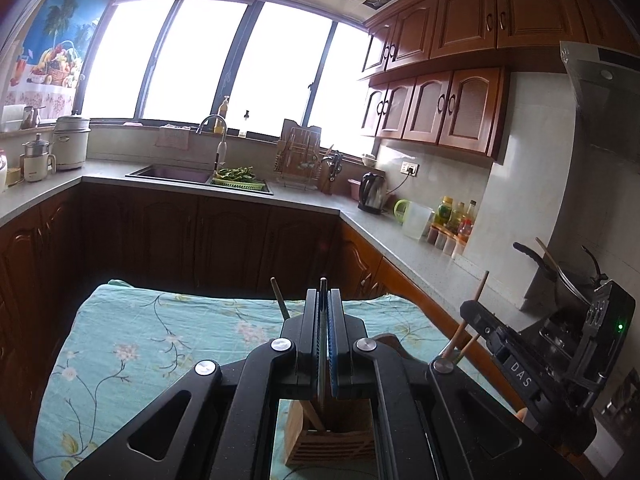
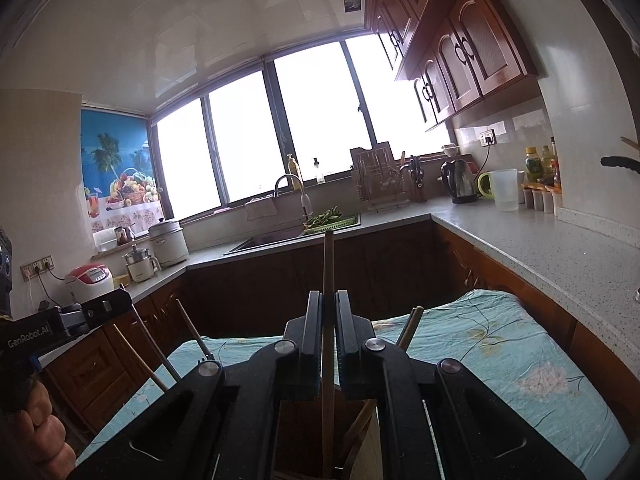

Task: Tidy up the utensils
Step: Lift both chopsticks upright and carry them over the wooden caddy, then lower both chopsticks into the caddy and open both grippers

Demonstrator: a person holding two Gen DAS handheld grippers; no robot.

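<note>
My left gripper (image 1: 323, 294) is shut on a thin grey utensil (image 1: 322, 283) that I see edge on. It stands upright between the blue pads, over a wooden utensil holder (image 1: 332, 438) on the table's teal floral cloth (image 1: 160, 340). A dark stick (image 1: 280, 300) rises from behind the left finger. My right gripper (image 2: 328, 296) is shut on a long wooden chopstick (image 2: 328, 264) that runs down into the holder (image 2: 373, 450). More chopsticks (image 2: 412, 324) lean out beside it. Each gripper shows in the other's view: the right one (image 1: 476, 312), the left one (image 2: 116, 300).
An L-shaped counter (image 2: 540, 248) wraps round behind the table, with a sink (image 1: 172, 174), a kettle (image 1: 372, 194), a clear jug (image 1: 416, 220) and bottles (image 1: 456, 216). A wok (image 1: 576, 280) sits at far right. A hand (image 2: 40, 420) holds the left gripper.
</note>
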